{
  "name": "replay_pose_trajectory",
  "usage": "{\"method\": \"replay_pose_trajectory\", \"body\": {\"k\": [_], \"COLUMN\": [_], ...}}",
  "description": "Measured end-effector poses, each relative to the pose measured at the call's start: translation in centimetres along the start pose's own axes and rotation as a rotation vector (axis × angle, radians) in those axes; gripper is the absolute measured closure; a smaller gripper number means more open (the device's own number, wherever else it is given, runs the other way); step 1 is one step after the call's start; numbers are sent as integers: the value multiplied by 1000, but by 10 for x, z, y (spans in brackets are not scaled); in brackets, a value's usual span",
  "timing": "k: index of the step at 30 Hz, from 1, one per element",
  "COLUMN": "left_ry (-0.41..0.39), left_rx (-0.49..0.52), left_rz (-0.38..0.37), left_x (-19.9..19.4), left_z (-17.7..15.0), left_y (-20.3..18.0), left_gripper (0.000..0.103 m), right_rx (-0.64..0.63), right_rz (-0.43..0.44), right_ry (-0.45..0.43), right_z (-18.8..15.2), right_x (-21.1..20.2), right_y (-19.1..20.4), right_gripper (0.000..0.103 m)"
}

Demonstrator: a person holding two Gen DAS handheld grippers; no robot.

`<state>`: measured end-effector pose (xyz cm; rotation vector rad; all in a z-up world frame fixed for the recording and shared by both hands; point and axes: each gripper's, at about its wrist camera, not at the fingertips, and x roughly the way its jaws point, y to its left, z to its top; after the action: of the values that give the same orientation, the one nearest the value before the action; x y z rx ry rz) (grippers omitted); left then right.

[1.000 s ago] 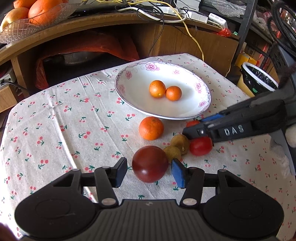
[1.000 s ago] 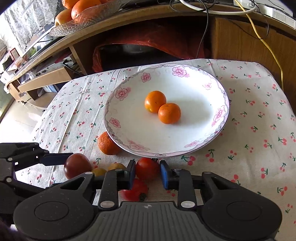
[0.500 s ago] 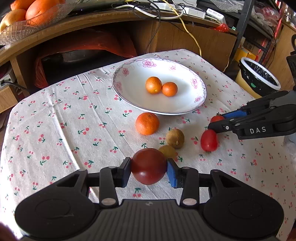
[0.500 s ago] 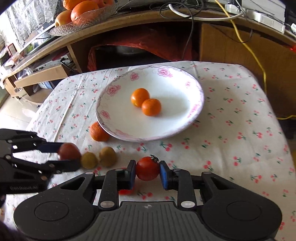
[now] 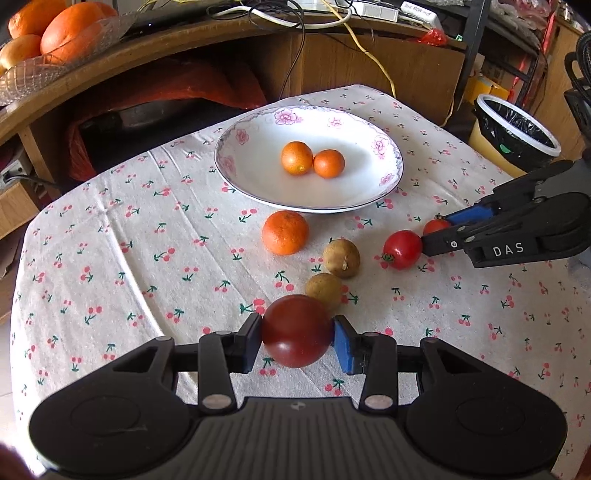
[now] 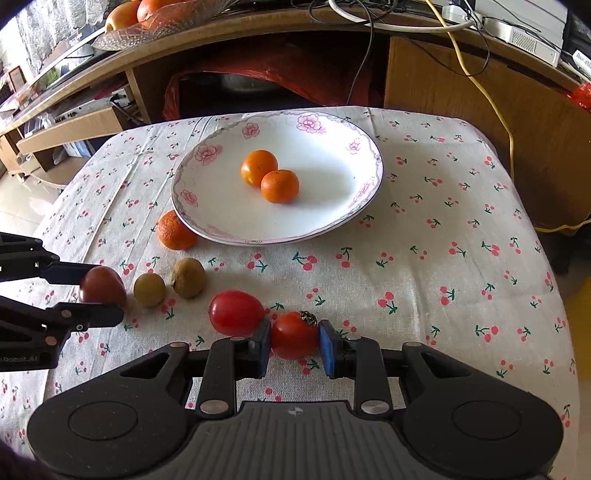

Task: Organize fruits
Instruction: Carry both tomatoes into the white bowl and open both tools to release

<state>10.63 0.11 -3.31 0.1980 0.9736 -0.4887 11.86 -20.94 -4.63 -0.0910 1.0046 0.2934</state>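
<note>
Left tool (image 5: 296, 338), pads pressed on either side of a dark red plum-like fruit (image 5: 295, 330), holds it just above the cloth-covered tabletop (image 5: 110, 258) at the near end of the fruit row; right tool (image 6: 293, 345), likewise closed, grips a small red tomato (image 6: 293, 334) by its sides, stem cap turned up and to the right. Beside the right tool's left pad lies a second, oval red tomato (image 6: 236, 312), loose on the cloth and close to or touching that pad. Further out sit two brownish-green round fruits (image 6: 149, 290) (image 6: 189, 277), just beside each other and between the two tools. Beyond them a loose orange (image 6: 173, 230) rests against the near rim of the flowered white plate (image 6: 207, 153). Inside the plate, two small oranges (image 6: 258, 167) (image 6: 279, 185) touch near its middle. Count: oranges, three (two plated, one on the cloth); red tomatoes, two (one gripped, one loose); brownish-green fruits, two (both loose); dark red fruit, one (gripped). Judged progress: assuming the plate is the collecting place, roughly a quarter is done, with two of eight fruits placed. Two more are in hand and appear ready to carry over; four wait on the cloth. A glass bowl of larger fruit (image 5: 55, 33) on the wooden shelf behind seems outside the task.
</note>
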Motion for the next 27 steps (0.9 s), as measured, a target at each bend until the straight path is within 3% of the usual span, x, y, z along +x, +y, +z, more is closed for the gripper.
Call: {"method": "replay_pose_trajectory", "body": {"k": [9,27], "left_ry": [12,-19], "left_rx": [48,13], "left_rz": [11,10], "left_x": [9,-3], "left_z": [-3,9], "left_y": [-10,-4], "left_gripper": [53,54], "right_rx": [-1,-35], "right_rz": [-2,-11], "right_ry": [-7,-26], "right_z": [-1,0], "right_x": [2,-10], "right_y": [-1,5], "right_gripper": [79,81]}}
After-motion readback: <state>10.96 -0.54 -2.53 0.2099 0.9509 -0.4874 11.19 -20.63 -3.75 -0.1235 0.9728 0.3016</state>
